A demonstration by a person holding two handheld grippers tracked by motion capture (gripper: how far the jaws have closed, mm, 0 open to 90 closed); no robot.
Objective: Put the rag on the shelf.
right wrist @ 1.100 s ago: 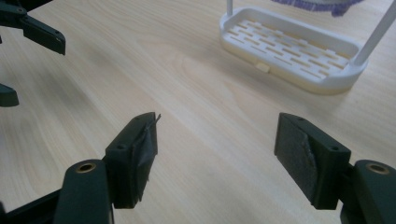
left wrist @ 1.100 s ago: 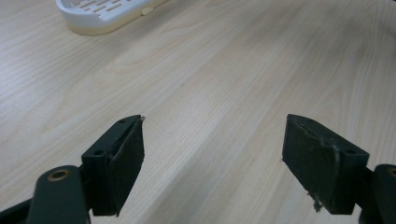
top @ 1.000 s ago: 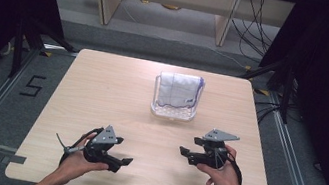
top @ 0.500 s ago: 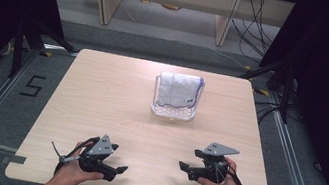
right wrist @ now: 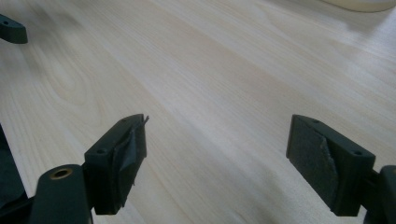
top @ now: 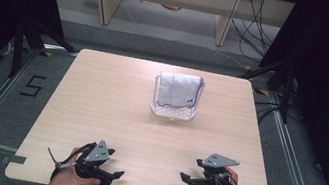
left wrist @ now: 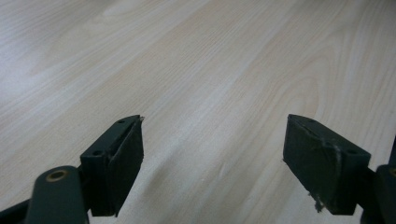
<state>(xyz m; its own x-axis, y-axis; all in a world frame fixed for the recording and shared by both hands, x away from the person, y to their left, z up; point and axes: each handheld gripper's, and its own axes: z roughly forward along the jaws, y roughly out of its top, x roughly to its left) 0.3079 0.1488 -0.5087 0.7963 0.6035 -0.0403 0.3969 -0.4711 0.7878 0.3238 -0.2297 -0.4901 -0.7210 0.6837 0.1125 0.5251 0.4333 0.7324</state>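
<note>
Here, two grippers (top: 117, 174) (top: 184, 178), one basket (top: 173, 113), one cloth (top: 178, 90)

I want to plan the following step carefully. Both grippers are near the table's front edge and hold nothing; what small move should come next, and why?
Probably bring the right gripper forward toward the clear basket with the folded white cloth. Its jaws have just been opening, with nothing between them, as with the left gripper. The basket stands far from both, somewhat to the right gripper's side.

Bare surface (top: 114, 109) lies open ahead of both tongs; only the clear basket (top: 174, 110) with its cloth (top: 179, 89) stands mid-surface, well apart.
</note>
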